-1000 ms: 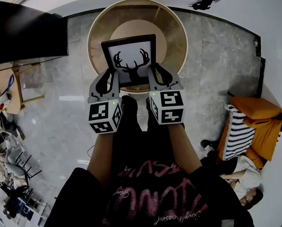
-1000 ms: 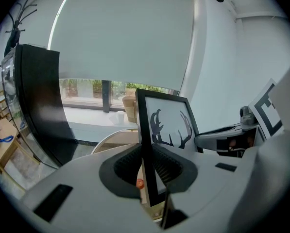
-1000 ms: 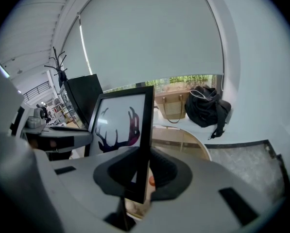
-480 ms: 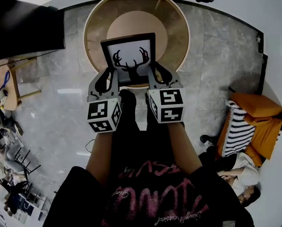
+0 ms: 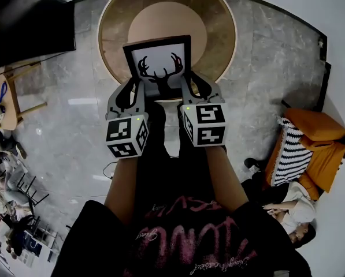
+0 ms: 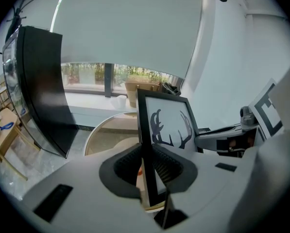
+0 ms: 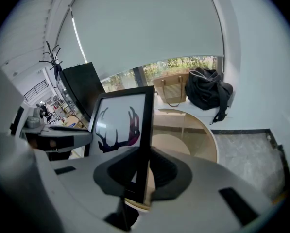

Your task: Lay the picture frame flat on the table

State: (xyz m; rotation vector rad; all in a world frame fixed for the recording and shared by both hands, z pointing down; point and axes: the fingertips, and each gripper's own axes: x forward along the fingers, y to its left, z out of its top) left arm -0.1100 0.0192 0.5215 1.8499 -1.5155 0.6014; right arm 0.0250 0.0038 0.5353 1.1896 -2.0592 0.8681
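Observation:
A black picture frame (image 5: 159, 67) with a deer-antler print is held up between both grippers, above the near edge of the round wooden table (image 5: 218, 51). My left gripper (image 5: 134, 92) is shut on the frame's left edge (image 6: 145, 152). My right gripper (image 5: 186, 88) is shut on its right edge (image 7: 143, 149). The frame is tilted, its picture side facing up toward the head camera. In the left gripper view the print (image 6: 170, 127) shows to the right of the jaws; in the right gripper view the print (image 7: 116, 125) shows to their left. The frame's back stand hangs below.
A black panel (image 5: 28, 30) stands left of the table. An orange seat with a striped cushion (image 5: 299, 154) is on the floor at right. A small wooden stool (image 5: 19, 97) and clutter lie at left. A black bag (image 7: 208, 93) rests beyond the table.
Both grippers, with the frame, have moved slightly forward over the table's near edge. The grip on the frame is unchanged.

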